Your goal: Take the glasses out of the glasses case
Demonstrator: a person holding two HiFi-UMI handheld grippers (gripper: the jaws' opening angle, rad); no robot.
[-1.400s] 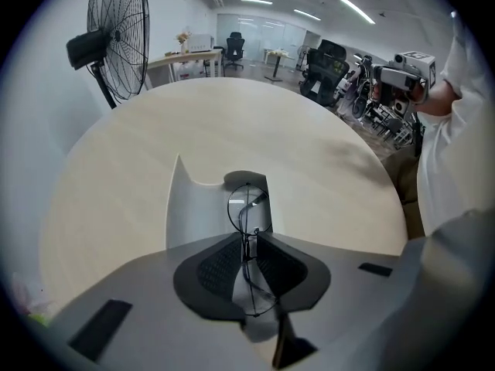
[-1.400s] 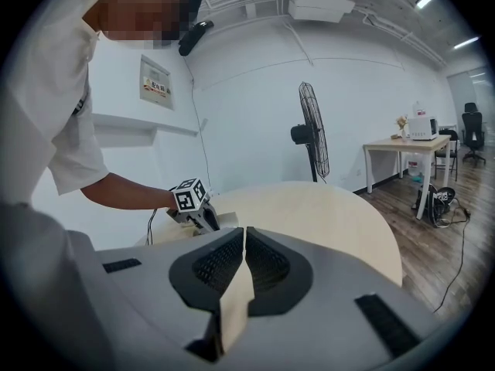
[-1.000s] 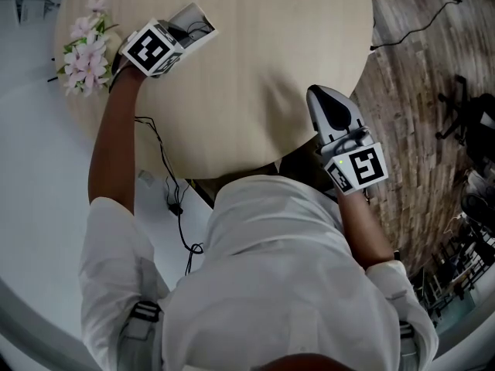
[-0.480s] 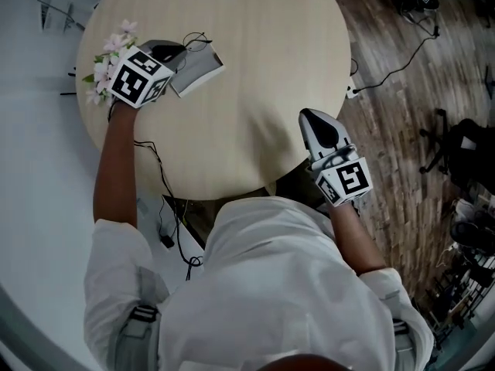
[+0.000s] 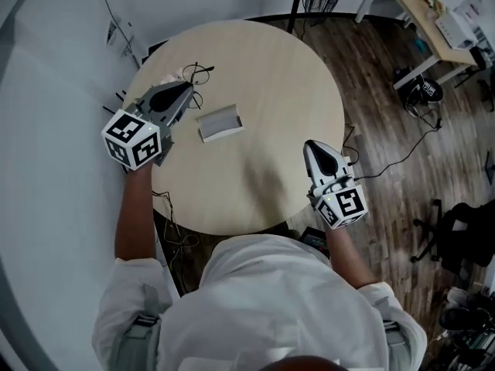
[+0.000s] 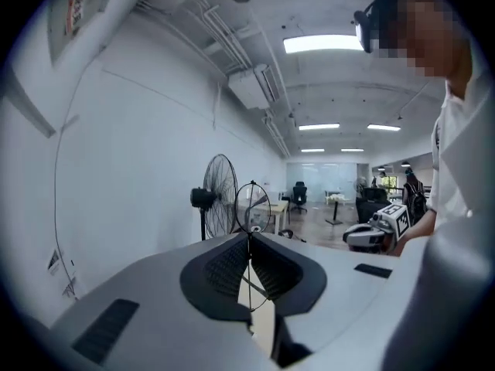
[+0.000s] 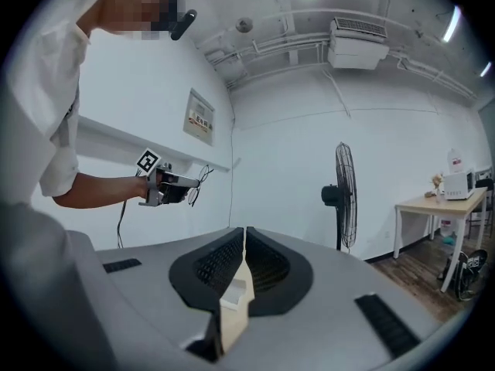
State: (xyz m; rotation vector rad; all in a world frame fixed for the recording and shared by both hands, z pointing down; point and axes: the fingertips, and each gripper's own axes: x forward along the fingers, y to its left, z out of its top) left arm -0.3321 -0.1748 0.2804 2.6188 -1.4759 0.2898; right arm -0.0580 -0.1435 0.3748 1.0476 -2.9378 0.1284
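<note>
My left tongs (image 5: 186, 87) pinch the glasses (image 6: 251, 207) above the surface (image 5: 271, 68), clear of the case (image 5: 220, 122); right tongs (image 5: 312, 144) closed, empty; I judge removal essentially done.

Bench (image 5: 263, 91): pale wood, matt, smooth; glasses (image 6: 252, 207): thin dark wire; glasses case (image 5: 220, 122): grey, matt; floor (image 5: 387, 130): dark wood planks.

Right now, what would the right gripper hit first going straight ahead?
Probably nothing near: the right gripper, jaws shut, points above the table at the far white wall, though depth is unclear.
</note>
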